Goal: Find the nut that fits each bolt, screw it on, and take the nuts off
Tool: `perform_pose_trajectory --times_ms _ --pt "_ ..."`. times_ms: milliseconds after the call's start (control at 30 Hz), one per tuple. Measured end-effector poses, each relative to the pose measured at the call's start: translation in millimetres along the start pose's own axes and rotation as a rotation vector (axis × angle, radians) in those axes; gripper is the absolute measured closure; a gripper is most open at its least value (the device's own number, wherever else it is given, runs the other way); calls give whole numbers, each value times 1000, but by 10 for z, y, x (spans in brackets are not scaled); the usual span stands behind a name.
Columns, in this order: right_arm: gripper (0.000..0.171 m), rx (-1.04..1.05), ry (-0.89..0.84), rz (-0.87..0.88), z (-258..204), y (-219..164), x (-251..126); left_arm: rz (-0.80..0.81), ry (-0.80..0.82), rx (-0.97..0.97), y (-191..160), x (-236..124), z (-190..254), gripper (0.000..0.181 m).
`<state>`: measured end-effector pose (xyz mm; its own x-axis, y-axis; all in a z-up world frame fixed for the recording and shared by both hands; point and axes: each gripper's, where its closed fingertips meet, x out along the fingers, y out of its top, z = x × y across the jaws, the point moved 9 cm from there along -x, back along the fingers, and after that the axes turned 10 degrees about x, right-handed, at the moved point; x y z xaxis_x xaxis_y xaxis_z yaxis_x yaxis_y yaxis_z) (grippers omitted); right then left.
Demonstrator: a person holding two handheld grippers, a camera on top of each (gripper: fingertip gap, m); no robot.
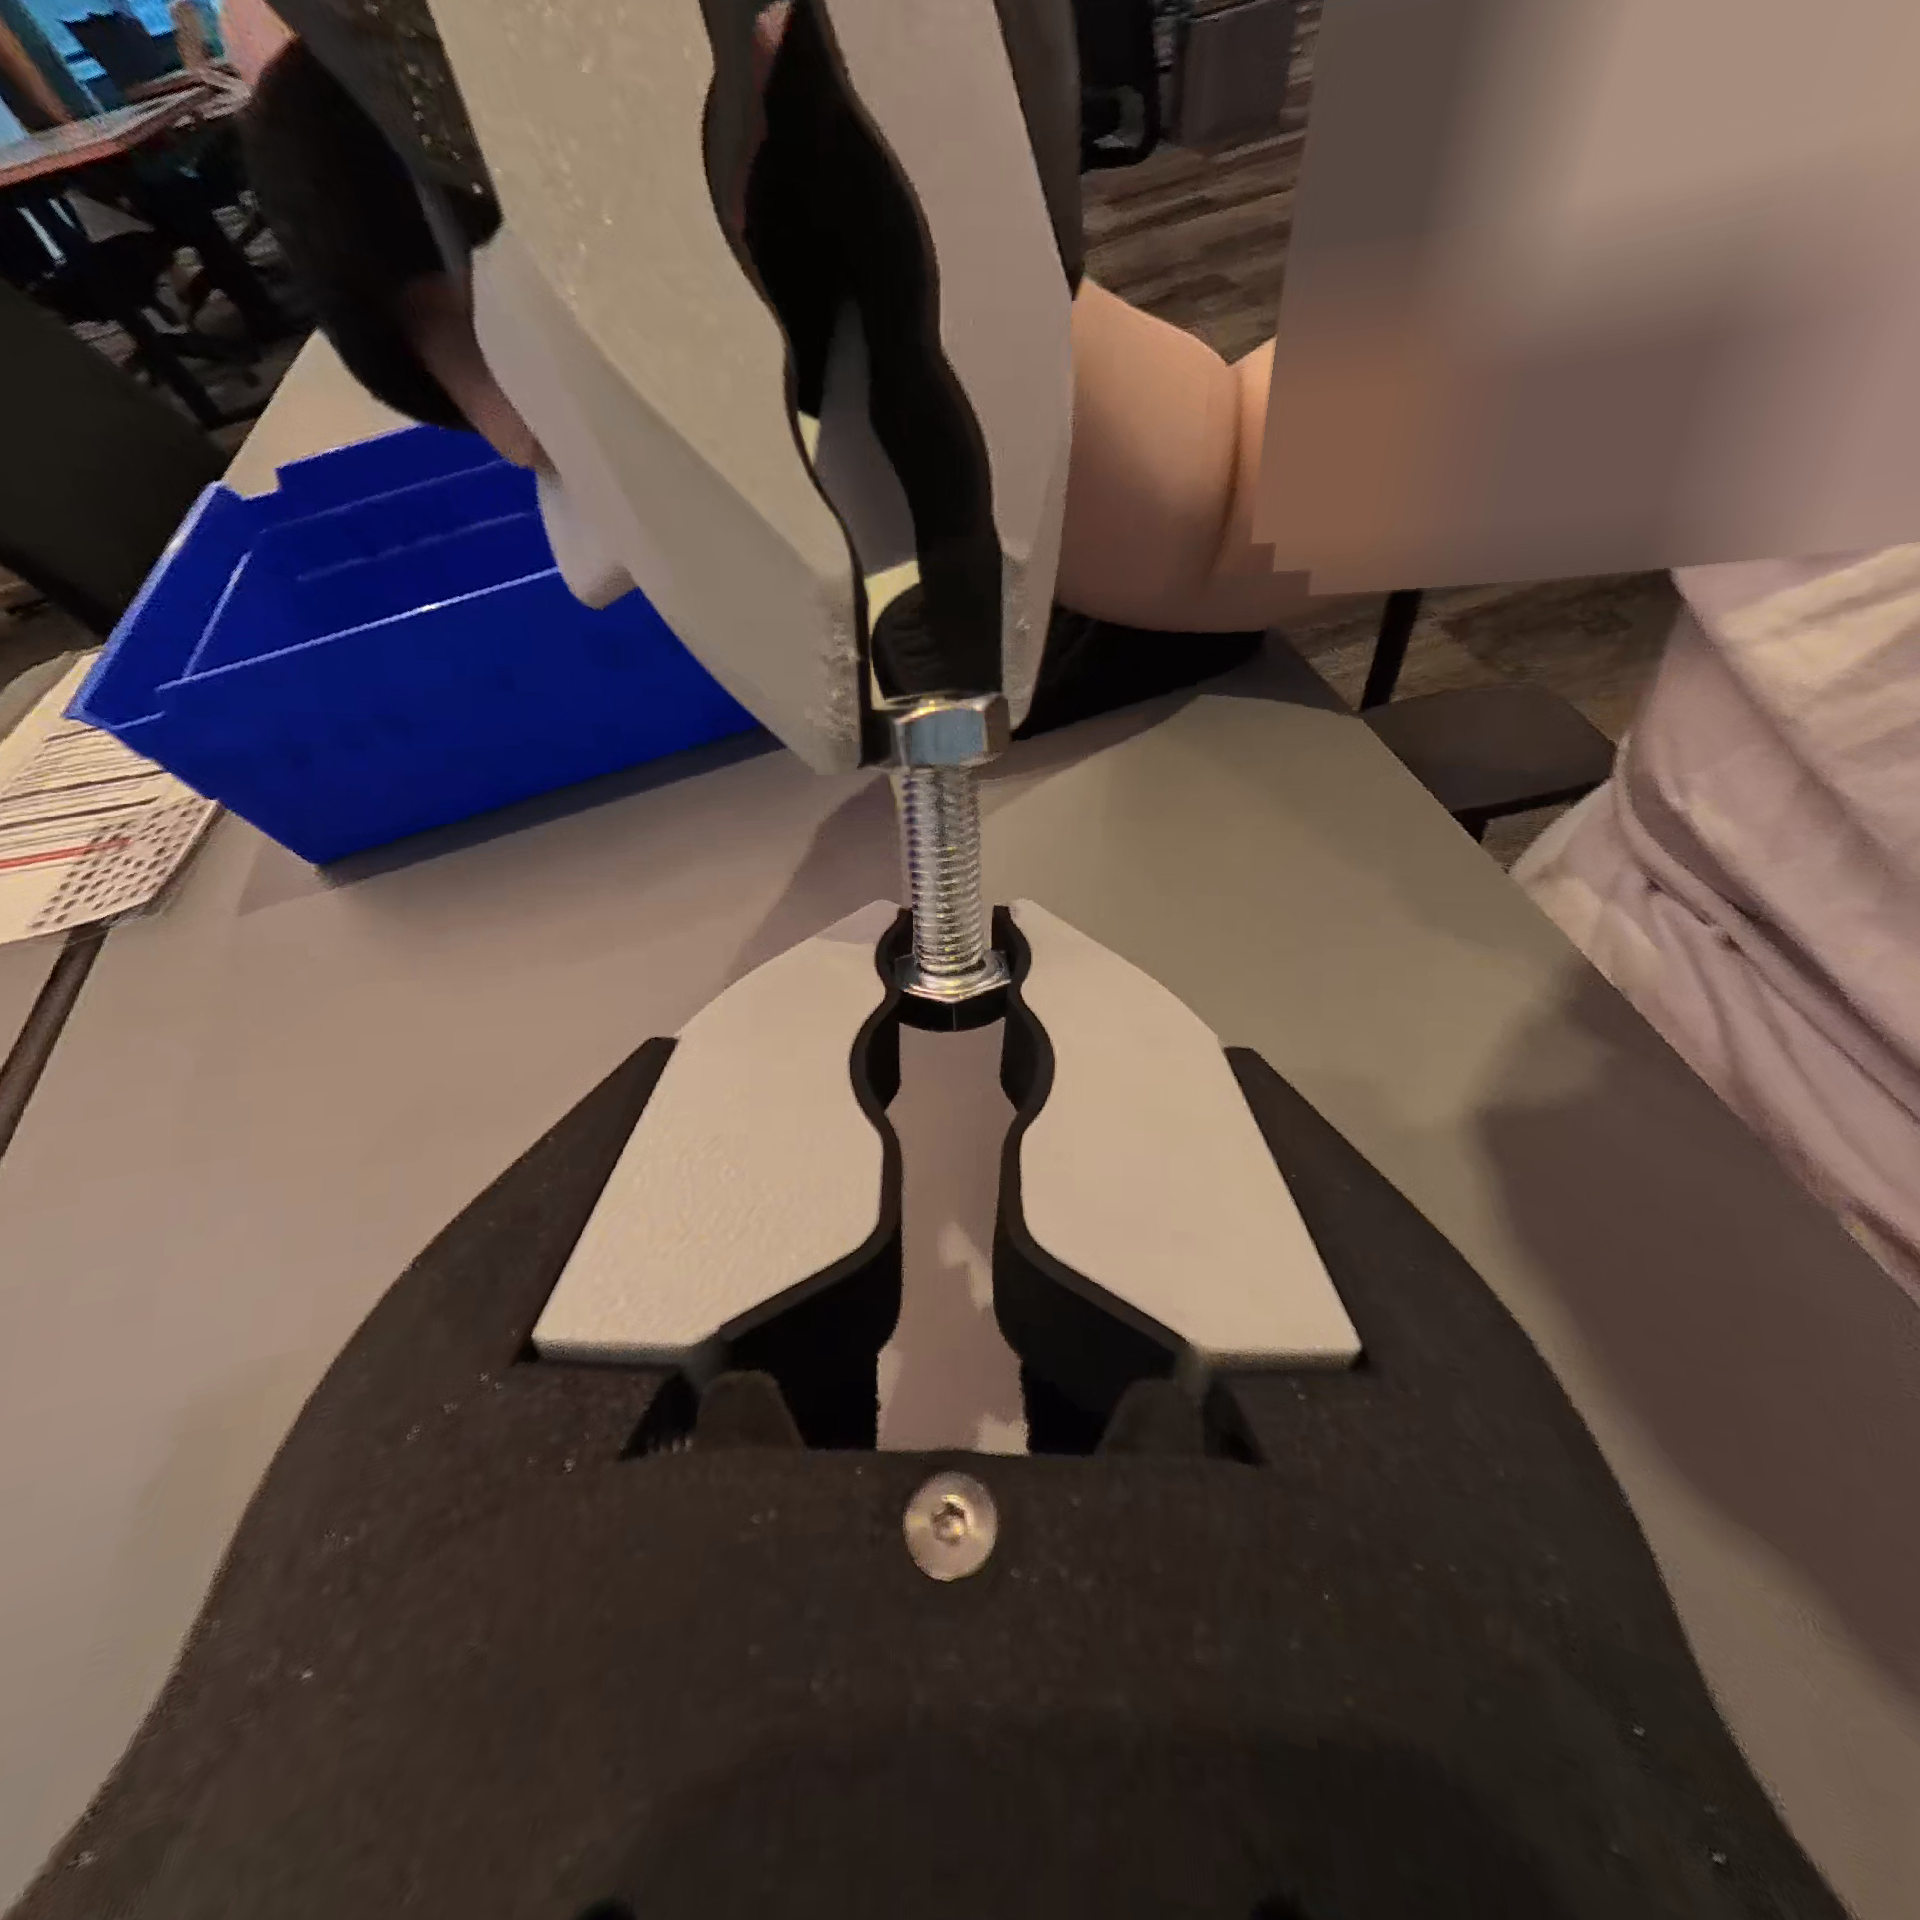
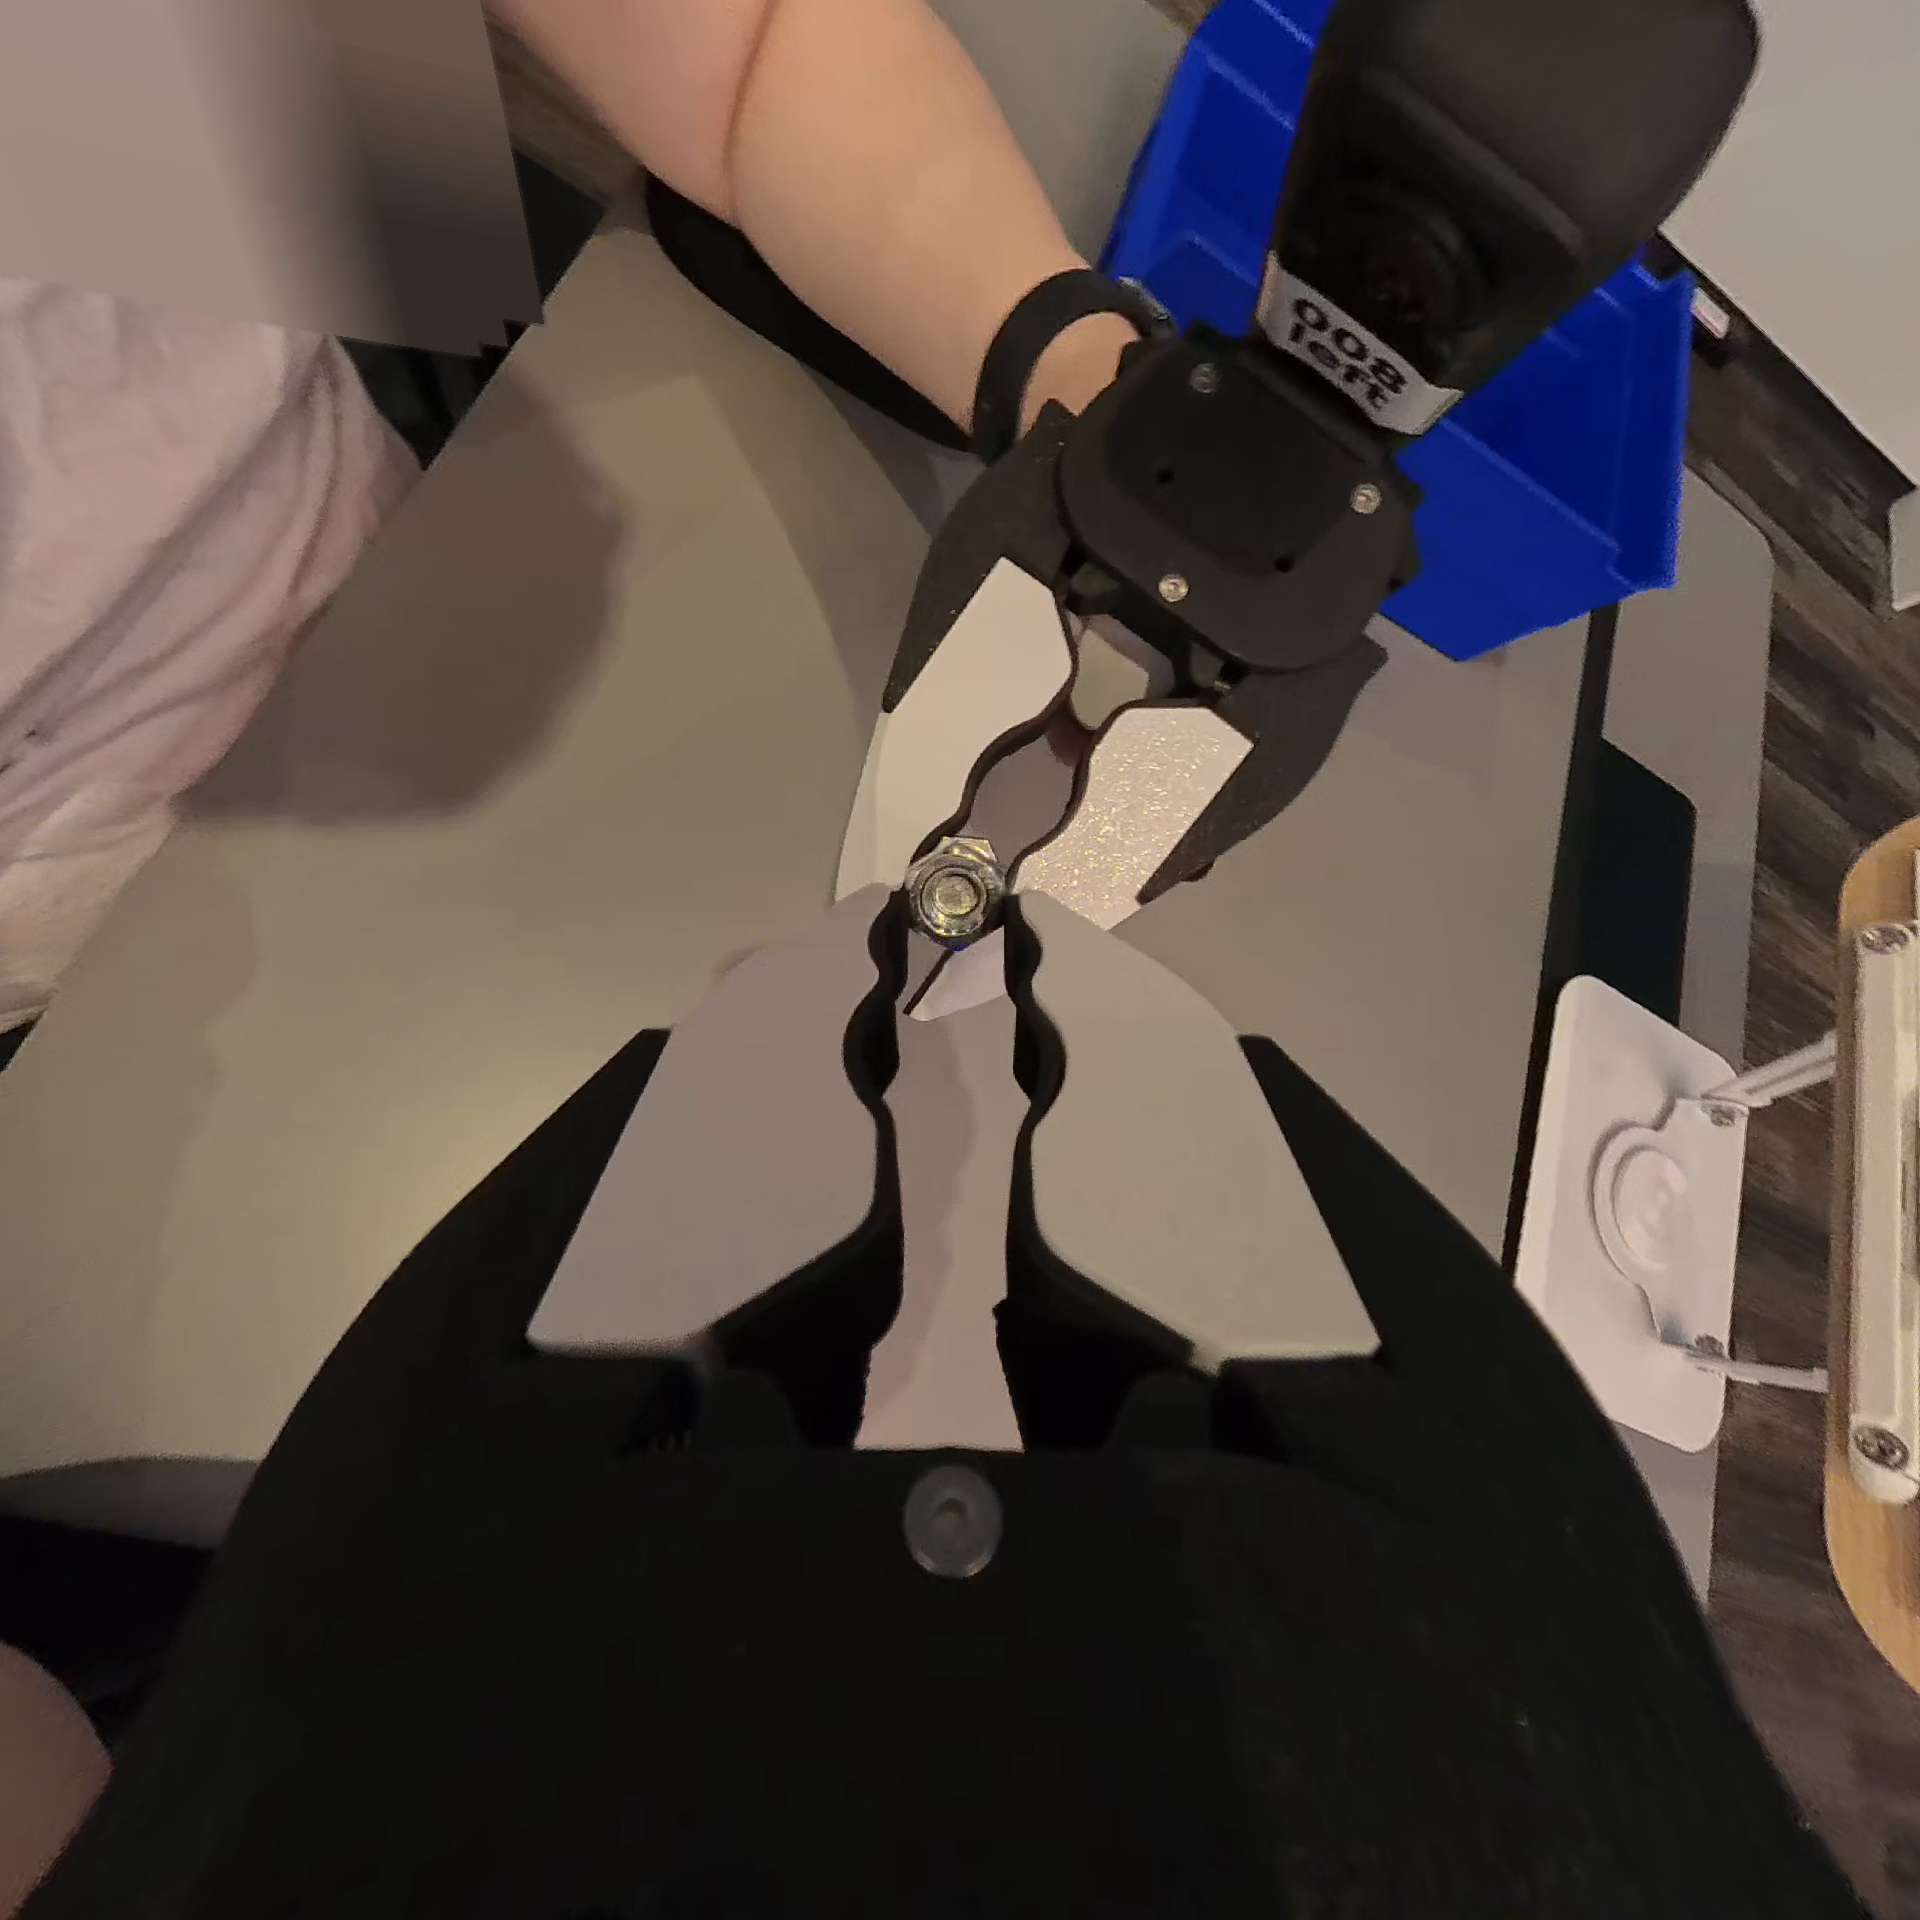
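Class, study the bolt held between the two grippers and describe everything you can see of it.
The bolt is bright silvery metal, with a hexagonal head and a threaded shank. It stands about upright above the grey table, head uppermost. The right gripper, reaching down from above, is shut on the head. A silvery hex nut sits on the lower threads, clamped in the left gripper. The right wrist view looks down on the head end-on.

A blue bin (image 1: 416, 675) sits on the grey table (image 1: 1247, 935). Paper sheets (image 1: 83, 831) lie beside it. A white plate (image 2: 1621, 1226), maybe a latch, lies nearby.
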<state>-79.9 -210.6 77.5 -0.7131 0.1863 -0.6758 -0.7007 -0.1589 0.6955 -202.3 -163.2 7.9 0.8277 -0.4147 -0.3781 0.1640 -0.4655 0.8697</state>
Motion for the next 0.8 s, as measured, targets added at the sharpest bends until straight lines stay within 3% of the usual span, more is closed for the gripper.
perform_pose_trajectory --times_ms 167,367,800 --pt "154 3 -22 -50 -25 0 28 -55 20 14 -17 28 7 168" --pt "154 263 -205 -36 220 8 5 -72 211 -90 -54 -120 -204 168" --pt "154 736 -174 118 535 -178 98 -330 486 -44 -105 -217 -338 168"
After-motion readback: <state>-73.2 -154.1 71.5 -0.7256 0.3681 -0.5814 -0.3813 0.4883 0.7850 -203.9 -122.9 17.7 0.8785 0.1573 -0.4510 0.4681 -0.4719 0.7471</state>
